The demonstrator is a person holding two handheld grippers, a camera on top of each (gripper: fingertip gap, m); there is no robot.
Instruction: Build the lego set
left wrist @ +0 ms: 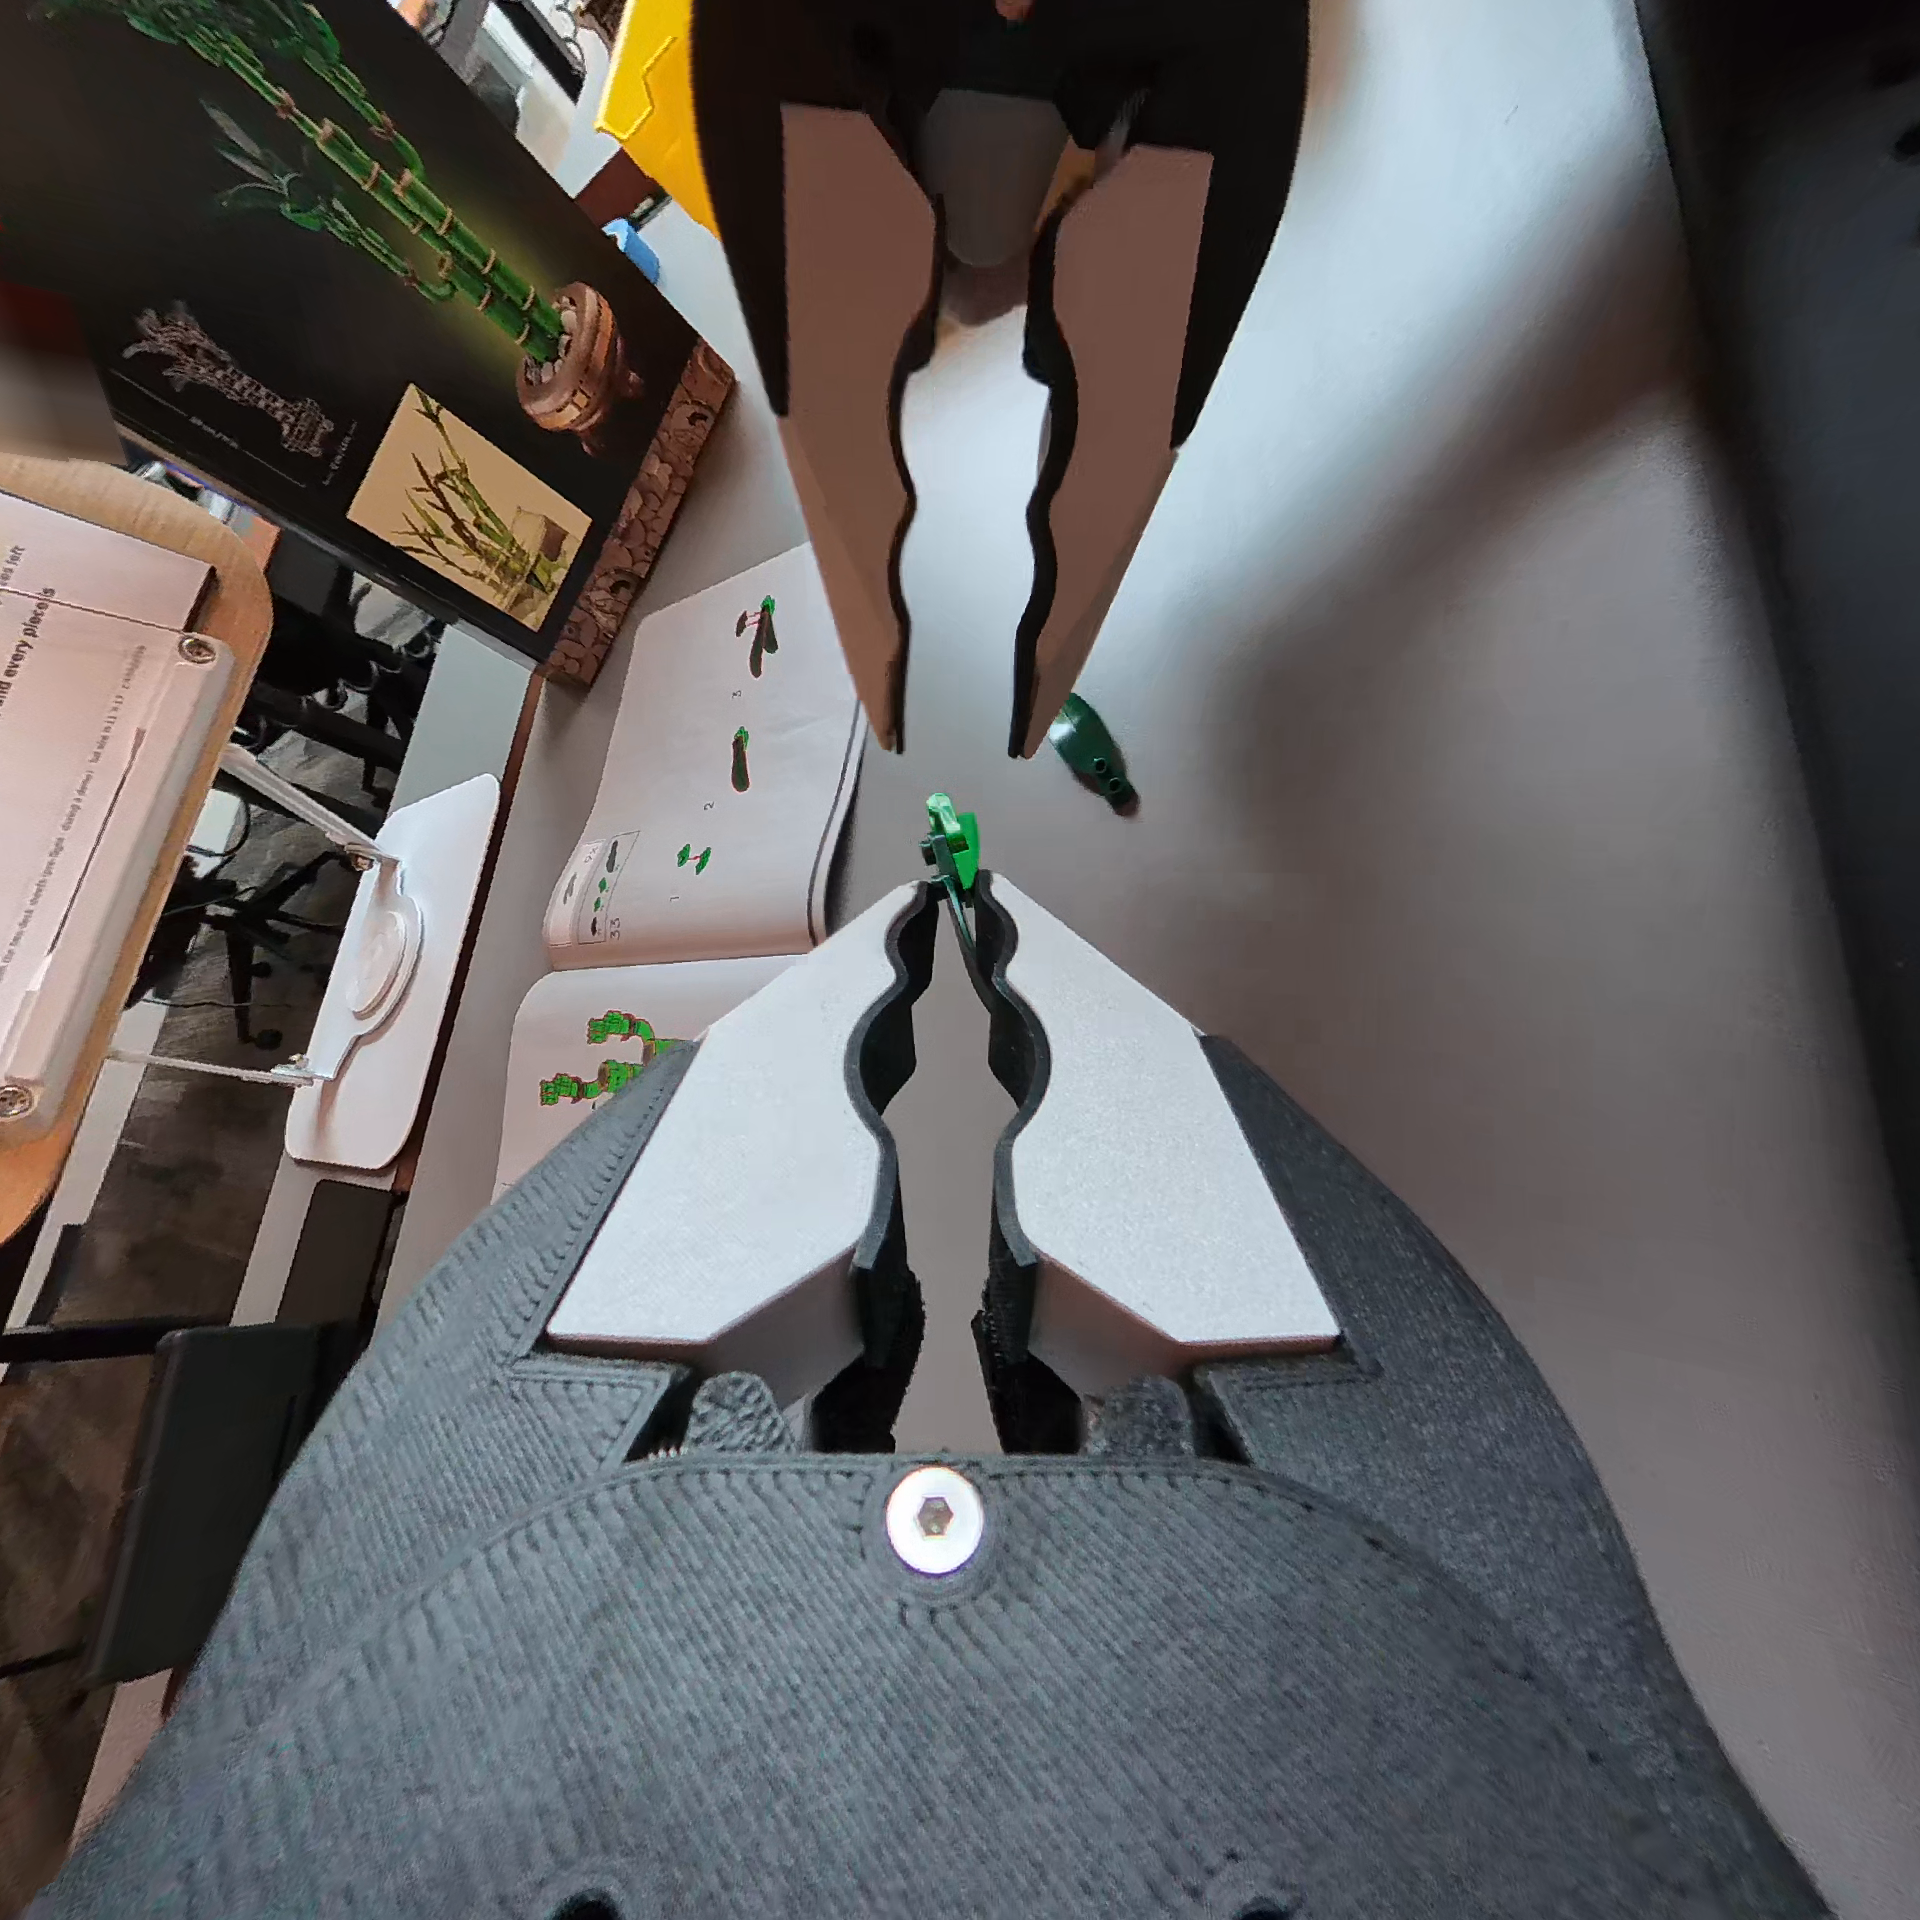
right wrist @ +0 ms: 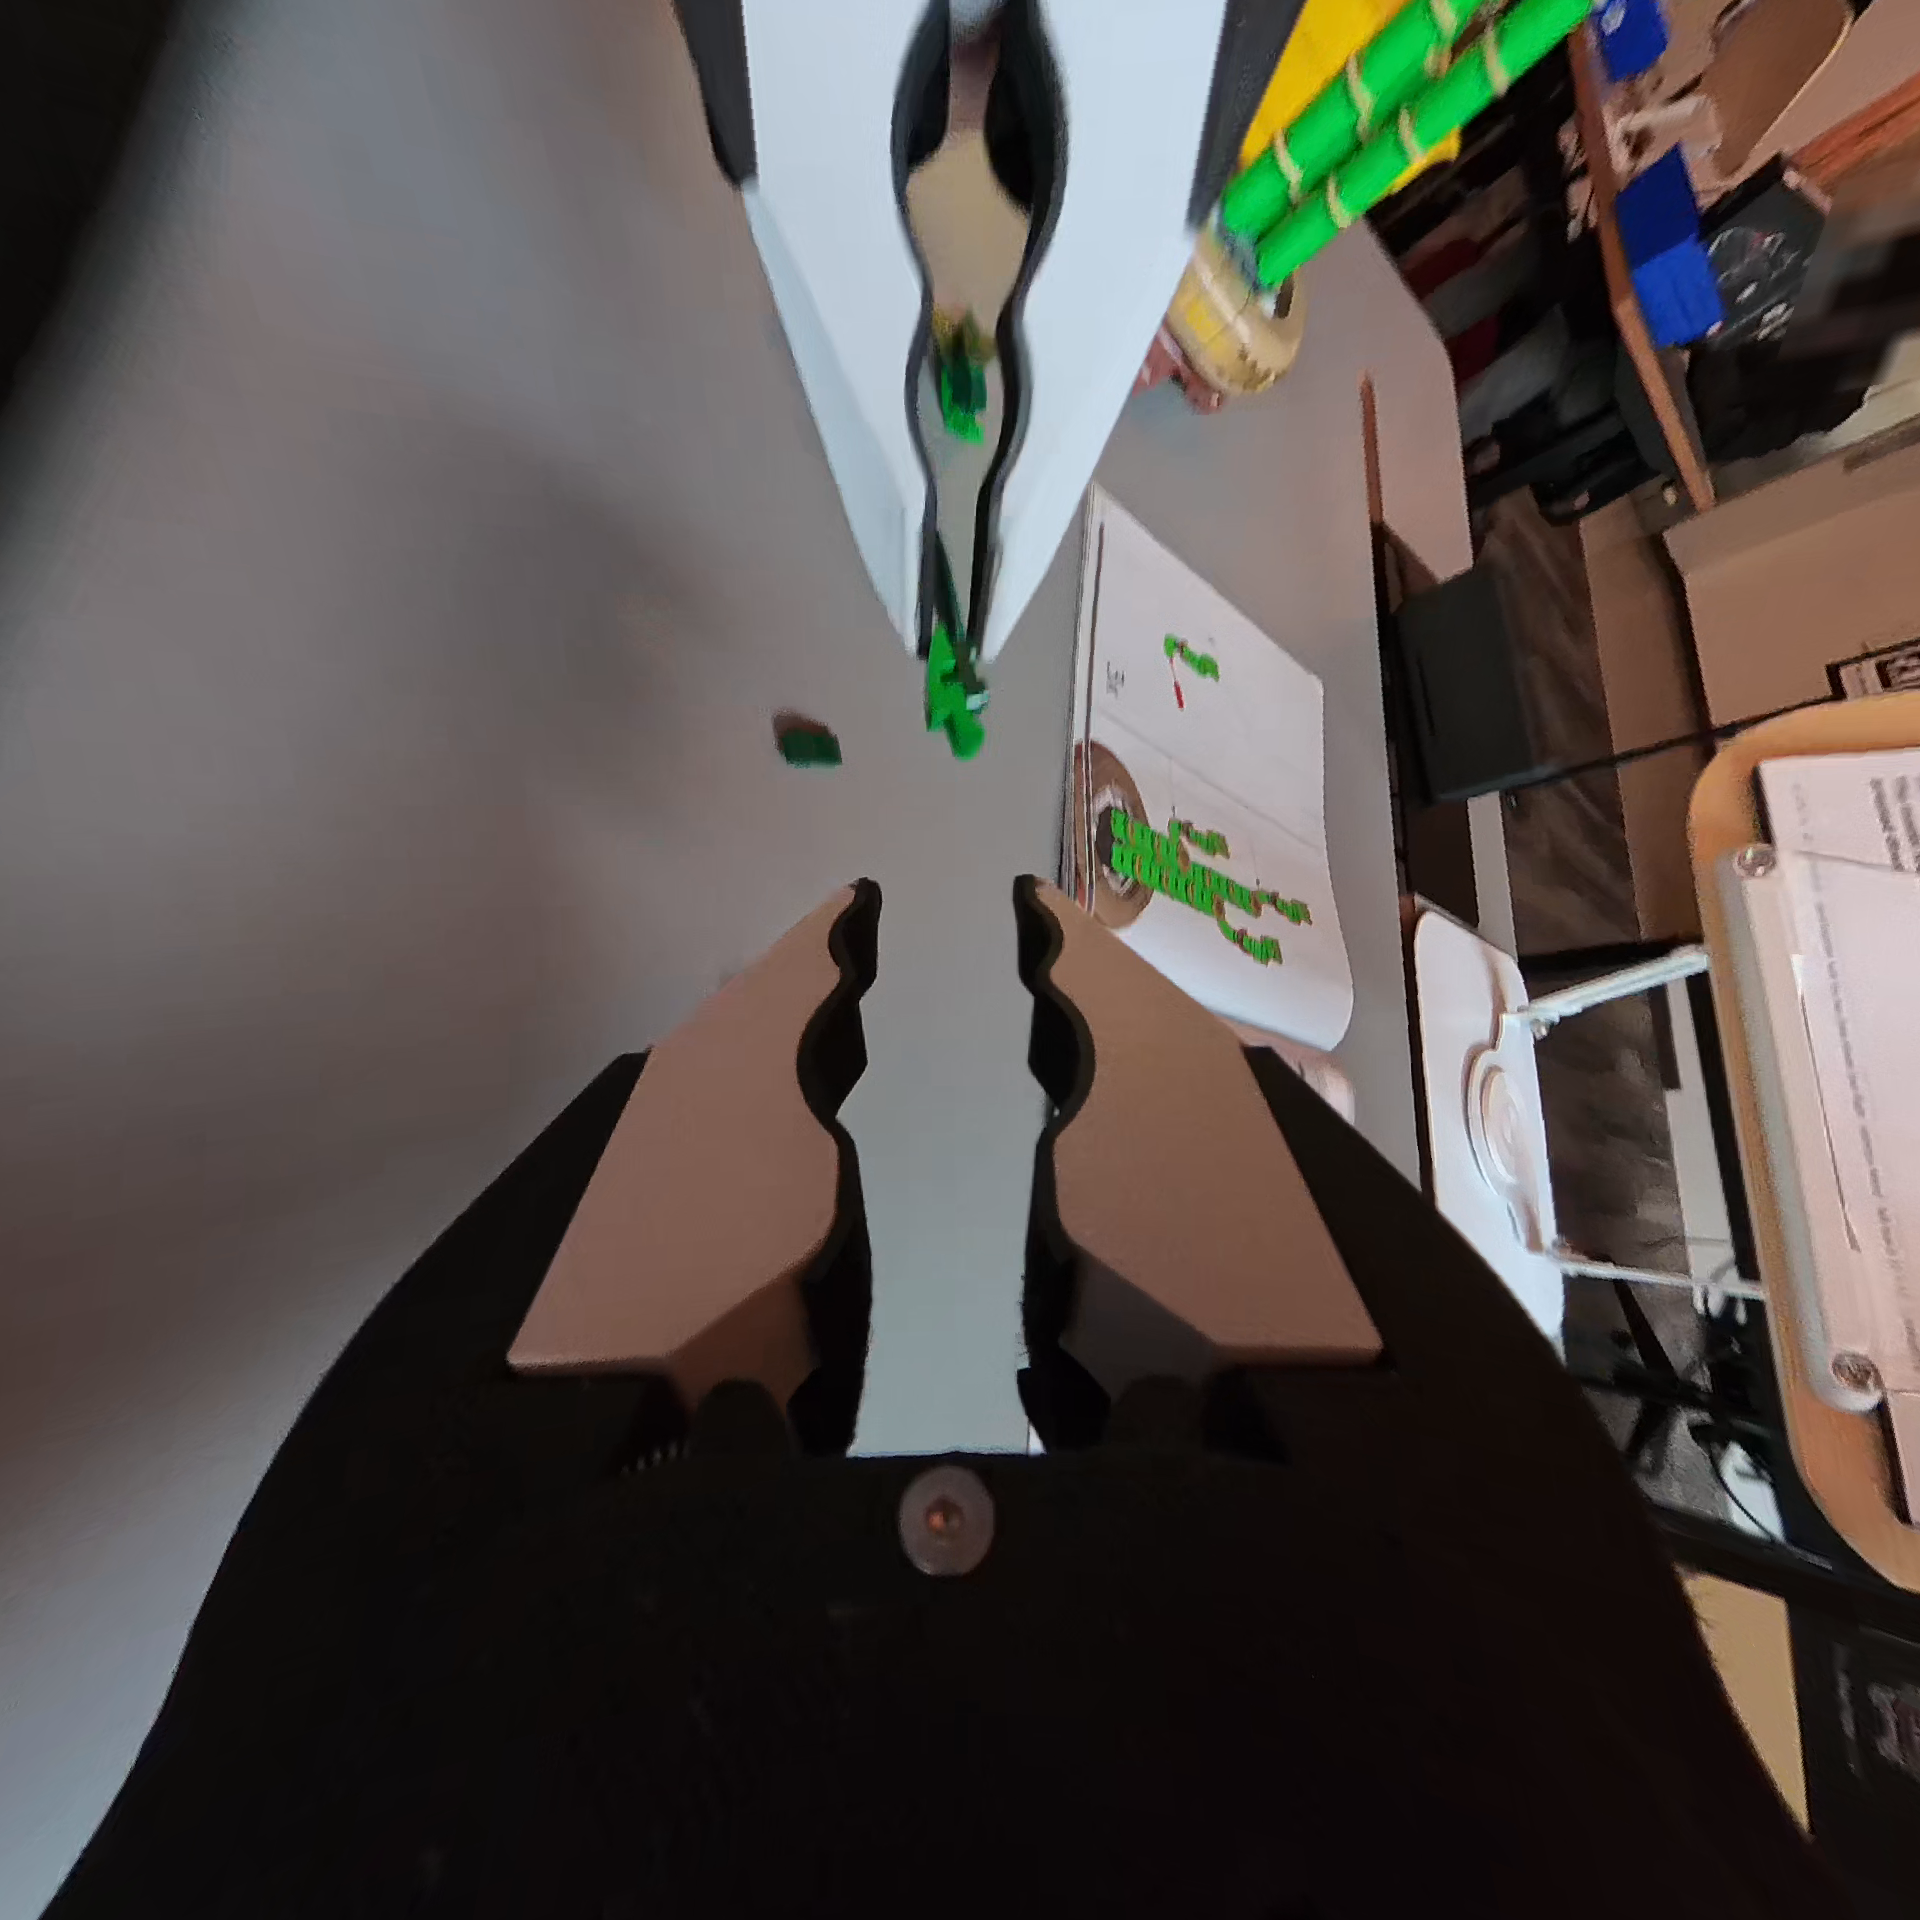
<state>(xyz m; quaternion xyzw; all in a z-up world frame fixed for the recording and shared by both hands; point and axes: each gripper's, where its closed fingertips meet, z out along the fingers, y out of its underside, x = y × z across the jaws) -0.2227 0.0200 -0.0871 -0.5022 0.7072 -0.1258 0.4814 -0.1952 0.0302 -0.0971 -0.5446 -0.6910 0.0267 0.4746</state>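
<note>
The left gripper (left wrist: 954, 883) is closed at its tips on a small green leaf assembly (left wrist: 951, 836), which projects beyond the fingertips and is held clear above the grey counter (left wrist: 1403, 727). The right gripper (right wrist: 943, 894) faces it from the opposite side with a narrow gap between its fingers and nothing held. A separate dark green leaf piece (left wrist: 1091, 753) lies flat on the counter, just beside the tips of the right gripper and apart from the held assembly. The open instruction booklet (left wrist: 717, 769) lies toward the counter edge, with the set box (left wrist: 343, 312) standing behind it; a partly built bamboo model (right wrist: 1340, 177) stands farther along the same edge. The held assembly is judged to be light, rigid plastic with smooth, slippery faces; its thin stem and small clip joints are likely to separate or rotate under side load. Grip it across its flat faces near the stem base, leaving the connection point exposed. The loose leaf lies low, so it is best taken by its long edges.
</note>
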